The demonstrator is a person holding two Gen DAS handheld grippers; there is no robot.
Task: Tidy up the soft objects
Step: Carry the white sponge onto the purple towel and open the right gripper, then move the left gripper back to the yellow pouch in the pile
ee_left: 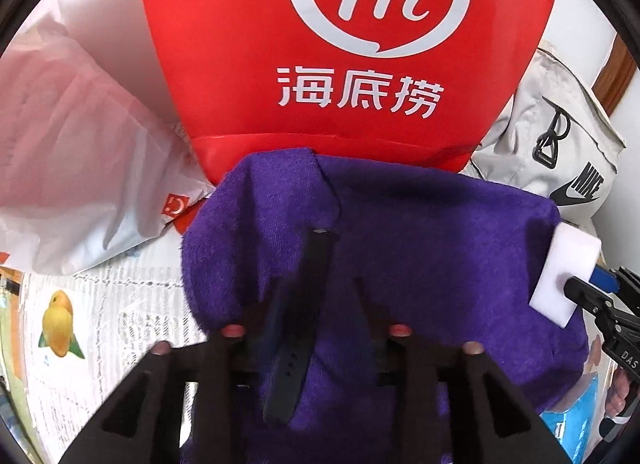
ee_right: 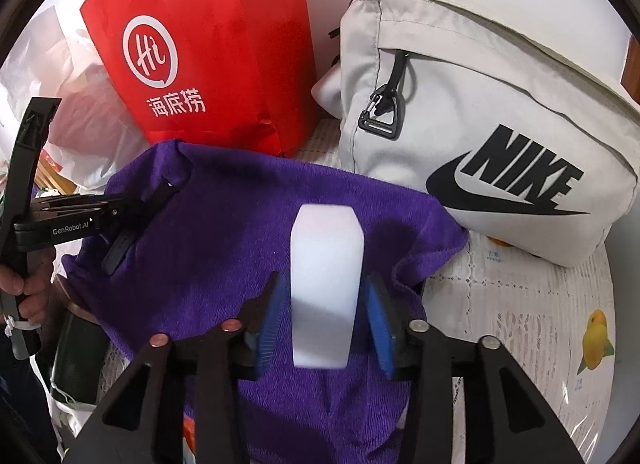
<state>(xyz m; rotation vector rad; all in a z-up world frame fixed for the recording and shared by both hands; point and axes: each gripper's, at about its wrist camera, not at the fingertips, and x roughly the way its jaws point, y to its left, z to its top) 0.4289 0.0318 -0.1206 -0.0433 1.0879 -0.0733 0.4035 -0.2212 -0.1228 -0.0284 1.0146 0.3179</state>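
white sponge (ee_right: 326, 284) and black strap (ee_left: 296, 328) lie on purple towel (ee_left: 420, 224).

The towel (ee_right: 248, 232) lies spread at the centre of the counter (ee_right: 532, 304); the sponge block (ee_right: 326, 284) stands upright on it, between the pads of the right claw (ee_right: 326, 328), which enters from six o'clock; the strap (ee_right: 120, 248) lies on the towel toward nine o'clock, under the left claw (ee_right: 160, 194), which reaches in from nine o'clock; the paper bag (ee_right: 208, 56) stands behind the towel at eleven o'clock, its base touching the towel's far edge; the plastic bag (ee_right: 52, 112) sits left of the paper bag at ten o'clock; the pouch (ee_right: 480, 116) rests at two o'clock, right of the paper bag, just beside the towel's far right corner.
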